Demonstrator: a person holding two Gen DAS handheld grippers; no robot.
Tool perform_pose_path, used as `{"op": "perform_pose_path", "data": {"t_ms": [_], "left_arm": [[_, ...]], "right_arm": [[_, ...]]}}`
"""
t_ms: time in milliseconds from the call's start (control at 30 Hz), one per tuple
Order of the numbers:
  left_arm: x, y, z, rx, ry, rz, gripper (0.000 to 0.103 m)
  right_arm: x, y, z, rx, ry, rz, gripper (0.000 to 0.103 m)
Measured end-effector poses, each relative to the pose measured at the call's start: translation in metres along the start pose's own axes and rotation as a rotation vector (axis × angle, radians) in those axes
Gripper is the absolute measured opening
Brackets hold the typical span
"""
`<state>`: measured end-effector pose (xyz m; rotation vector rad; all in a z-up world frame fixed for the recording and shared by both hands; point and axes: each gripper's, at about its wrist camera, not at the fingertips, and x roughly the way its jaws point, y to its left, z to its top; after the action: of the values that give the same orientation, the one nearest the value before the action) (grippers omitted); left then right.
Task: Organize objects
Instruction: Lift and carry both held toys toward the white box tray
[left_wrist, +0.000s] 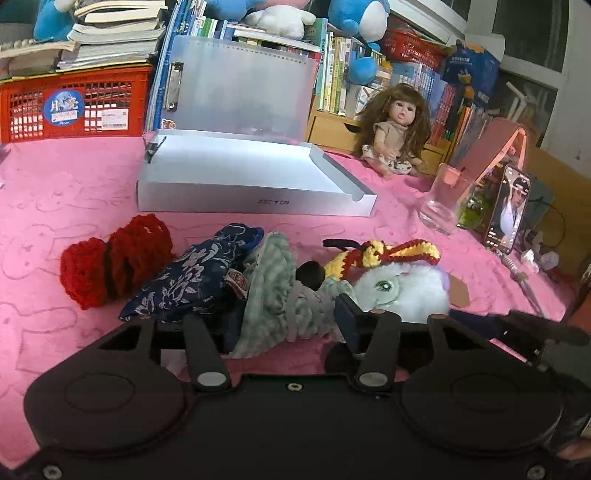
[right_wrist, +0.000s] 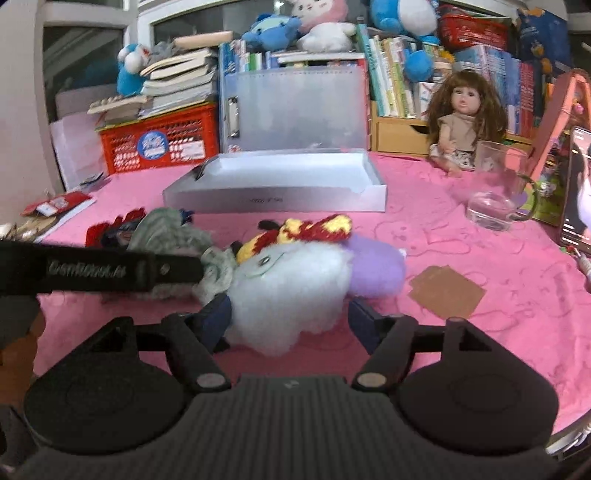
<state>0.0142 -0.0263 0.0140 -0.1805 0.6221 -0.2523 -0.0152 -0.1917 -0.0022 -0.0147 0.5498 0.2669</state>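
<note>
A pink embossed cloth (left_wrist: 66, 206) covers the table, backed by book stacks, a red crate (left_wrist: 74, 107) and plush toys. A doll (left_wrist: 393, 129), glass mug (right_wrist: 498, 188) and phone (left_wrist: 508, 210) stand to the right. The open silver box (left_wrist: 255, 177) holds nothing visible. The left gripper (left_wrist: 288, 321) straddles a grey-green cloth (left_wrist: 273, 295), pads not pressing; the right gripper (right_wrist: 291, 317), jaws wide, flanks the white plush (right_wrist: 284, 295) without squeezing it.

Seated doll (left_wrist: 393, 129), glass cup (left_wrist: 445, 199), lit phone (left_wrist: 508, 210), perhaps stacked books (left_wrist: 110, 40)
</note>
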Motion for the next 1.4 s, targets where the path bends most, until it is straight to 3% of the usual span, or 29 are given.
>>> {"op": "perform_pose_path", "data": {"t_ms": [200, 433, 500, 533, 600, 633, 1033, 1067, 1100, 1200, 1267, 1400], "left_arm": [[0.005, 0.007, 0.001, -0.042, 0.004, -0.035, 0.045], [0.011, 0.009, 0.001, -0.07, 0.003, -0.051, 0.047], [0.01, 0.008, 0.001, -0.073, -0.002, -0.049, 0.039], [0.009, 0.008, 0.001, -0.072, -0.007, -0.05, 0.037], [0.005, 0.007, 0.001, -0.066, -0.019, -0.047, 0.03], [0.003, 0.006, 0.001, -0.065, -0.029, -0.043, 0.024], [-0.027, -0.002, 0.013, -0.031, -0.111, -0.07, 0.021], [-0.03, -0.003, 0.014, -0.024, -0.123, -0.069, 0.021], [-0.033, -0.005, 0.015, -0.018, -0.133, -0.067, 0.021], [-0.035, -0.005, 0.018, -0.011, -0.14, -0.058, 0.021], [-0.036, -0.004, 0.018, -0.01, -0.139, -0.049, 0.021], [-0.036, -0.002, 0.018, -0.013, -0.137, -0.039, 0.021]], "right_arm": [[0.006, 0.014, -0.002, -0.052, 0.007, -0.006, 0.085], [0.013, 0.011, 0.002, -0.012, -0.001, -0.016, 0.085], [0.016, 0.012, 0.003, -0.007, -0.003, -0.017, 0.085], [0.016, 0.012, 0.004, -0.004, -0.005, -0.021, 0.084], [0.016, 0.012, 0.004, 0.004, -0.01, -0.023, 0.07], [0.015, 0.012, 0.004, 0.007, -0.013, -0.027, 0.069], [-0.003, 0.001, 0.012, 0.095, -0.08, -0.003, 0.054], [-0.005, 0.001, 0.013, 0.094, -0.083, -0.002, 0.041], [-0.005, 0.001, 0.014, 0.096, -0.082, -0.002, 0.036], [-0.001, -0.001, 0.016, 0.097, -0.061, 0.0, 0.04], [0.002, -0.002, 0.014, 0.12, -0.049, -0.004, 0.058], [0.008, -0.009, 0.016, 0.18, -0.046, 0.012, 0.069]]}}
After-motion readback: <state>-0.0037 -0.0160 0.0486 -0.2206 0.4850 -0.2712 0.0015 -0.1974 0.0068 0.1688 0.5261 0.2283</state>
